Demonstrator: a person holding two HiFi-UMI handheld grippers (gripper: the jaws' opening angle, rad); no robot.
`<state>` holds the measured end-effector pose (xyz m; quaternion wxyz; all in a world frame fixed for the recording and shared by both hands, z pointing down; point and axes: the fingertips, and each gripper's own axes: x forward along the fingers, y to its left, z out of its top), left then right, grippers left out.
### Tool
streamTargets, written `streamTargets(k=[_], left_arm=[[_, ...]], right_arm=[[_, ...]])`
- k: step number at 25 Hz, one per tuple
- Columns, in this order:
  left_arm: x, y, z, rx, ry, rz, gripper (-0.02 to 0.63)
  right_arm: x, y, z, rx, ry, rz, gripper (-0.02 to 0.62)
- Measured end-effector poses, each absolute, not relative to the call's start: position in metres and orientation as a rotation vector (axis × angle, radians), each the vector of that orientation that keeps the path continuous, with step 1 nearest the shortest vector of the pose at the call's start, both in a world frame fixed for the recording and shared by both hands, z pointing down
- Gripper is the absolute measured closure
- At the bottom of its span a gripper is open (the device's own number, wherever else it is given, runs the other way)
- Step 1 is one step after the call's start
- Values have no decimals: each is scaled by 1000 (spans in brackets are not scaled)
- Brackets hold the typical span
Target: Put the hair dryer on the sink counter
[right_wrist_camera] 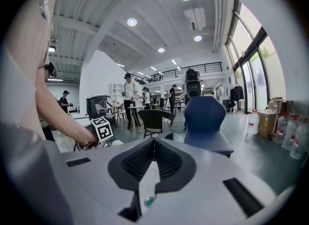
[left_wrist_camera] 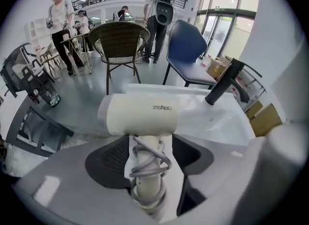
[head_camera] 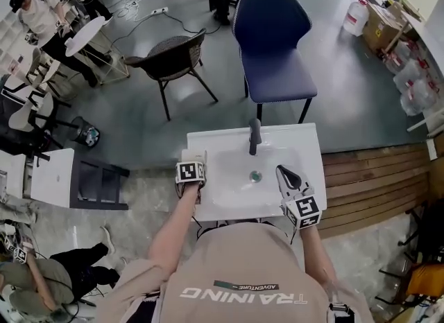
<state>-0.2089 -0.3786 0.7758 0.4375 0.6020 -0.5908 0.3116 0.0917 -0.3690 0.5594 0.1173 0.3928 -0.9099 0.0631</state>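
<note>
A cream hair dryer (left_wrist_camera: 140,115) with its grey cord wound round the handle lies on the left rim of the white sink counter (head_camera: 305,141), barrel across. In the head view the hair dryer (head_camera: 193,156) shows just beyond my left gripper (head_camera: 191,166). My left gripper (left_wrist_camera: 150,142) stands open around the handle, with a strip of white counter showing between each pad and the handle. My right gripper (head_camera: 286,173) hovers over the basin's right side, shut and empty; its pads (right_wrist_camera: 140,159) meet at the tips. The dark faucet (head_camera: 254,136) stands at the basin's back.
A blue chair (head_camera: 272,44) and a dark wicker chair (head_camera: 173,55) stand beyond the counter. Wooden decking (head_camera: 374,176) lies to the right, with boxes and water bottles (head_camera: 406,72) behind it. People stand at the far left, and one sits on the floor (head_camera: 41,273).
</note>
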Motion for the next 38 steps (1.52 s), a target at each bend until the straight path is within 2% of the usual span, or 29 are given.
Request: streamTargets(k=[12, 17, 21, 28, 30, 31, 32, 33, 38], left_arm=[[-215, -375, 704, 1629, -1569, 581, 342], [-219, -381, 627, 1816, -1703, 414, 347], [-223, -385, 556, 1977, -1873, 306, 391], [-215, -384, 473, 2177, -1966, 176, 399], [-214, -381, 453, 2231, -2017, 167, 446], [-215, -379, 444, 2255, -2054, 160, 489], [-216, -377, 435, 2276, -2092, 150, 573], [-216, -374, 427, 2298, -2120, 138, 600], [-217, -361, 403, 2354, -2148, 73, 600]], right_arm=[[72, -356, 559, 1078, -2683, 179, 589], [67, -353, 560, 1064, -2682, 171, 589], [62, -349, 555, 1058, -2679, 157, 589], [48, -345, 537, 1054, -2689, 102, 589], [42, -345, 529, 1046, -2694, 66, 589], [39, -345, 525, 1044, -2696, 48, 589], [36, -345, 520, 1043, -2699, 29, 589], [33, -344, 514, 1042, -2704, 11, 589], [18, -340, 470, 1047, -2753, -92, 589]])
